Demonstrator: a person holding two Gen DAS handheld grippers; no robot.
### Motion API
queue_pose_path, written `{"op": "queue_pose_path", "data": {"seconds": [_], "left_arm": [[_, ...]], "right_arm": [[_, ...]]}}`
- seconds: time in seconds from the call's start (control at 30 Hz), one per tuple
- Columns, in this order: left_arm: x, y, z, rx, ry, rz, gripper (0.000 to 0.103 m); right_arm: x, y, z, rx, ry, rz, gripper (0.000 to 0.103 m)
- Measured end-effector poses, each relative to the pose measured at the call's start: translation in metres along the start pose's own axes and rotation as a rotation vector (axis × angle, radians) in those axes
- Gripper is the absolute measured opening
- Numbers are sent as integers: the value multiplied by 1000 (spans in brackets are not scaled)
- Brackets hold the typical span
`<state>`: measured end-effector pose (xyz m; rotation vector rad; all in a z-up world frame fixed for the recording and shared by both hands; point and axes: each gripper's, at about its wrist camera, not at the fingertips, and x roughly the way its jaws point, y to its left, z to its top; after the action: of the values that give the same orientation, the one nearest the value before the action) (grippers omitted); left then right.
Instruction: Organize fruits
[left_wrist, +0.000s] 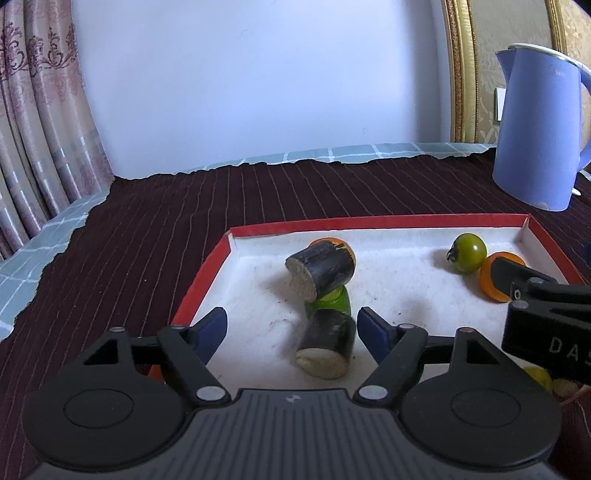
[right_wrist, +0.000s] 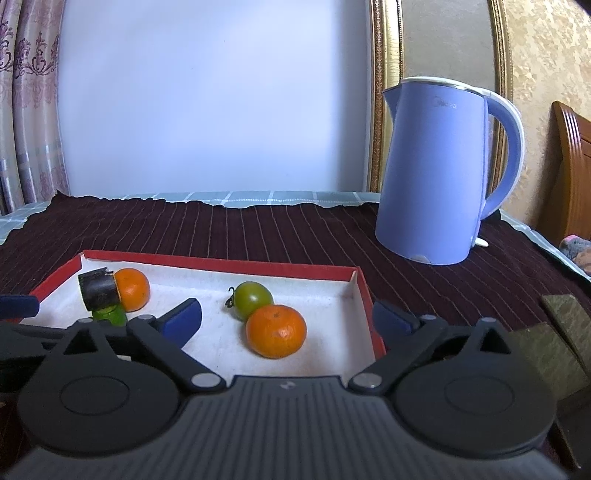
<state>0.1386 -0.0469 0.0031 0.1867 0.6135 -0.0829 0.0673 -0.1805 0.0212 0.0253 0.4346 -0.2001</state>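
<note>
Both grippers hang released over the red-rimmed tray (left_wrist: 207, 275): the right gripper (right_wrist: 288, 321) gapes widest around, not touching, an orange (right_wrist: 276, 330) beside a green tomato (right_wrist: 254, 300), while the left gripper (left_wrist: 291, 326) stands apart around a dark cane piece (left_wrist: 327, 343). Only the left wrist view shows that near piece, with a green fruit (left_wrist: 332, 301) and a second cane piece (left_wrist: 319, 271) stacked behind it. Only the right wrist view shows the whole blue kettle (right_wrist: 432, 173).
</note>
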Motion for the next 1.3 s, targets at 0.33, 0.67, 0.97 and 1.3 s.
{"op": "queue_pose_path", "data": {"seconds": [0.33, 0.67, 0.97, 1.3], "left_arm": [[-11, 7, -13, -7, 5, -6, 77], [-22, 16, -26, -48, 7, -13, 77], [-30, 27, -35, -80, 13, -1, 77], [-50, 31, -48, -87, -31, 11, 78]], "right_arm": [[-12, -5, -11, 30, 3, 2, 103], [-26, 0, -20, 22, 7, 14, 103], [-43, 3, -30, 24, 13, 42, 103], [-62, 8, -46, 14, 17, 63, 103]]}}
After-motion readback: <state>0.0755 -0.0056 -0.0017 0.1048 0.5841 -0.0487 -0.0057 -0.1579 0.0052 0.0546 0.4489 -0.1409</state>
